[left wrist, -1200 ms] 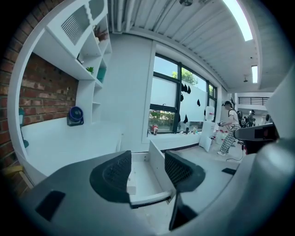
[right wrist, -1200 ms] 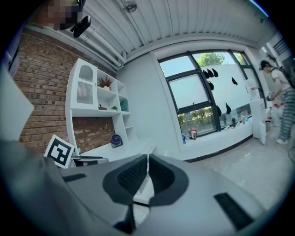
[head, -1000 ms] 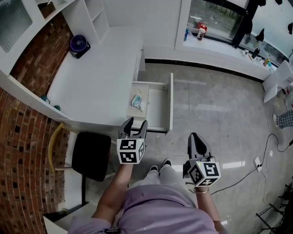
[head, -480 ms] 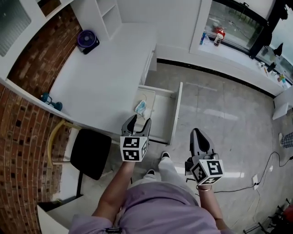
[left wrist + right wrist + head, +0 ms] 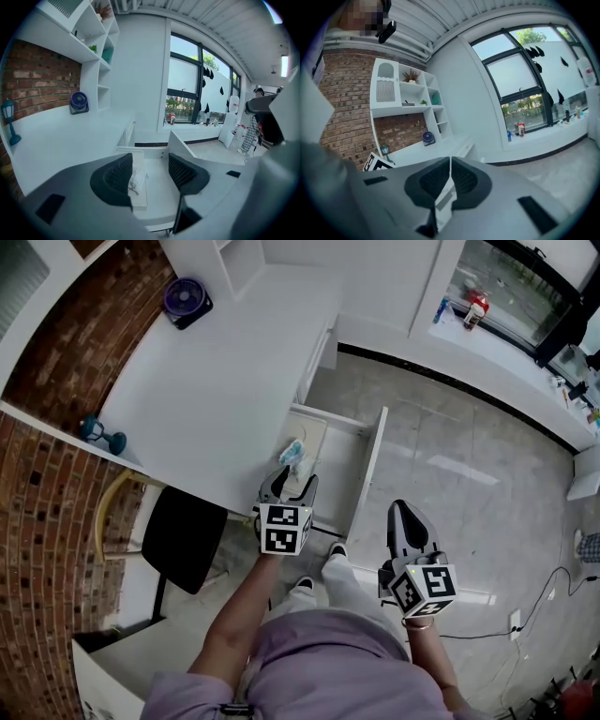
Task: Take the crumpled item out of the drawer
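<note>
The crumpled item [image 5: 292,454], a pale blue-white wad, lies at the left side of the open white drawer [image 5: 370,474] under the desk edge. My left gripper [image 5: 292,482] hangs just short of it, over the drawer's near end. Its jaws have just been opening and stand open with nothing between them. In the left gripper view the crumpled item [image 5: 137,180] lies in the drawer [image 5: 154,197] beyond the left gripper [image 5: 150,171], close to the left jaw. My right gripper [image 5: 401,512] is shut and empty over the floor, right of the drawer. The right gripper [image 5: 450,176] shows its jaws meeting.
A black chair [image 5: 183,538] stands left of the drawer, against the white desk [image 5: 216,381]. A purple fan [image 5: 186,299] and a small teal object [image 5: 101,435] sit on the desk. Bottles stand on the windowsill [image 5: 473,310]. The person's shoes [image 5: 336,549] are below the drawer.
Both grippers have moved forward toward the drawer. The left one now sits lower and much closer to the crumpled item. The right gripper stays shut.
</note>
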`<action>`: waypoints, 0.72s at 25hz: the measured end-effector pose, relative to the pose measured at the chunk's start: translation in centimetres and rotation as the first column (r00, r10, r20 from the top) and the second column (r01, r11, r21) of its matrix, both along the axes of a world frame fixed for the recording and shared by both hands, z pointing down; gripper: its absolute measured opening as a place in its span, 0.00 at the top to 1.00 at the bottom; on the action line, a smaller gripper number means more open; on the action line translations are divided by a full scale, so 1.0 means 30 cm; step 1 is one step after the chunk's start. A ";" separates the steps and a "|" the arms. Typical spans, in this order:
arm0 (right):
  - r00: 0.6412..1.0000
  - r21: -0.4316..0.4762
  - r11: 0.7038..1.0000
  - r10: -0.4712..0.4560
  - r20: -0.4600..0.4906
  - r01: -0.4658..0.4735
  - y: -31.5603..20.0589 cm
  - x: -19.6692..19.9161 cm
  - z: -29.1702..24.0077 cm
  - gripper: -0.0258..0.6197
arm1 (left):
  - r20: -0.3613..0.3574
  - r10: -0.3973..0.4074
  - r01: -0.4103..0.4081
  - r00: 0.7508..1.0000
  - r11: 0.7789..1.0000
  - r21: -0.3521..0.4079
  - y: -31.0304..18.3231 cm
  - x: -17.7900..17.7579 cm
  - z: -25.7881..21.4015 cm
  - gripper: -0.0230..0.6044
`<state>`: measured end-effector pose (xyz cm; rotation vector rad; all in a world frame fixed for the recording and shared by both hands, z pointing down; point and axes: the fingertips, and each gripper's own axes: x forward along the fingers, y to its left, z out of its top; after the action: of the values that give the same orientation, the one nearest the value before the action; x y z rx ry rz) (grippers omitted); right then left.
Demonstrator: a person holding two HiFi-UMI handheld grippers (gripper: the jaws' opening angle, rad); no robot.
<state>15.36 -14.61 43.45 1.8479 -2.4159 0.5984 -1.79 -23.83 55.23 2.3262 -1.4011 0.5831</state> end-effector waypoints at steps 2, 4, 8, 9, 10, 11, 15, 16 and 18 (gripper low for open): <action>1.000 -0.011 1.000 -0.002 -0.001 0.002 -0.013 0.010 0.013 0.96 | 0.019 -0.002 0.002 1.000 1.000 -0.020 -0.019 0.007 0.049 0.60; 1.000 -0.021 1.000 0.001 -0.001 -0.001 -0.023 0.023 0.024 0.96 | 0.042 -0.004 0.006 0.999 0.999 -0.041 -0.037 0.011 0.098 0.60; 1.000 -0.043 0.999 0.012 0.003 -0.012 -0.037 0.042 0.050 0.96 | 0.108 0.002 0.008 0.994 0.996 -0.085 -0.075 0.005 0.189 0.60; 1.000 -0.049 0.999 0.014 0.002 -0.014 -0.041 0.047 0.056 0.96 | 0.121 0.006 0.006 0.993 0.995 -0.101 -0.083 0.005 0.210 0.60; 1.000 -0.054 0.998 0.016 0.002 -0.016 -0.044 0.052 0.061 0.96 | 0.133 0.011 0.005 0.991 0.993 -0.115 -0.092 0.006 0.230 0.60; 1.000 -0.059 0.998 0.018 0.001 -0.018 -0.048 0.057 0.066 0.96 | 0.143 0.014 0.004 0.990 0.992 -0.124 -0.102 0.007 0.247 0.60; 1.000 -0.079 0.996 0.029 -0.002 -0.029 -0.057 0.086 0.084 0.96 | 0.189 0.015 0.019 0.982 0.985 -0.174 -0.131 0.010 0.320 0.59; 0.999 -0.082 0.996 0.032 -0.002 -0.032 -0.060 0.094 0.089 0.96 | 0.201 0.019 0.019 0.979 0.982 -0.186 -0.139 0.011 0.337 0.59; 0.999 -0.090 0.995 0.036 -0.003 -0.036 -0.064 0.108 0.099 0.96 | 0.221 0.024 0.021 0.975 0.980 -0.196 -0.159 0.013 0.368 0.59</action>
<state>18.59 -16.54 46.42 1.8588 -2.3184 0.6965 -1.39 -28.60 66.28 2.1572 -1.3654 0.9640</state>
